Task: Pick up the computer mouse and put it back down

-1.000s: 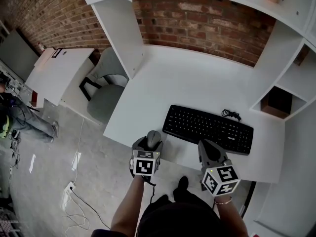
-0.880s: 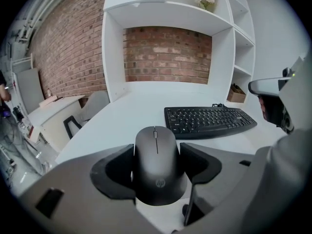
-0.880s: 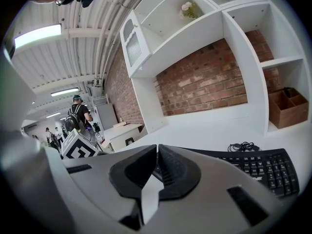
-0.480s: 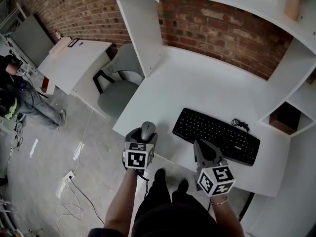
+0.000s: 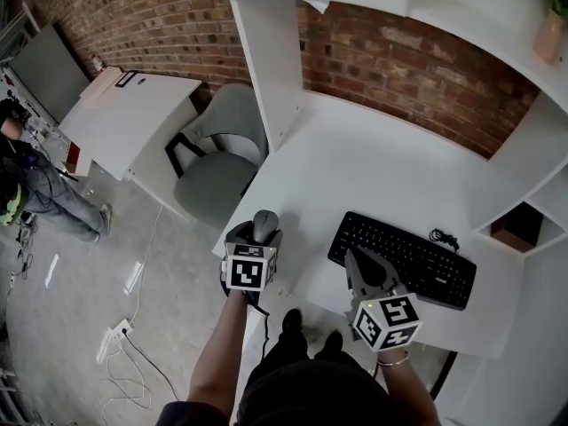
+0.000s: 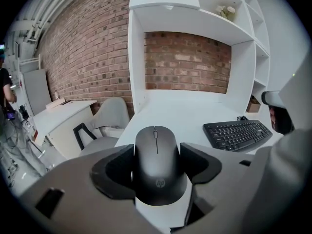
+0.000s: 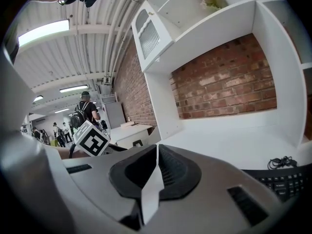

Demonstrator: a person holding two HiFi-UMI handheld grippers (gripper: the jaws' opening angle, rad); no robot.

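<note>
Computer mouse [image 6: 158, 150], smooth, round, black plastic, was squeezed in the left hand-held gripper [image 6: 156, 162] at the white desk's [image 5: 382, 176] edge, farther from the flat black keyboard [image 5: 404, 260] than before. Right hand-held gripper [image 7: 157, 152] was closed, holding nothing.

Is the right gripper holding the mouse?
No, the right gripper is shut on nothing; the mouse sits clamped in the left gripper.
</note>
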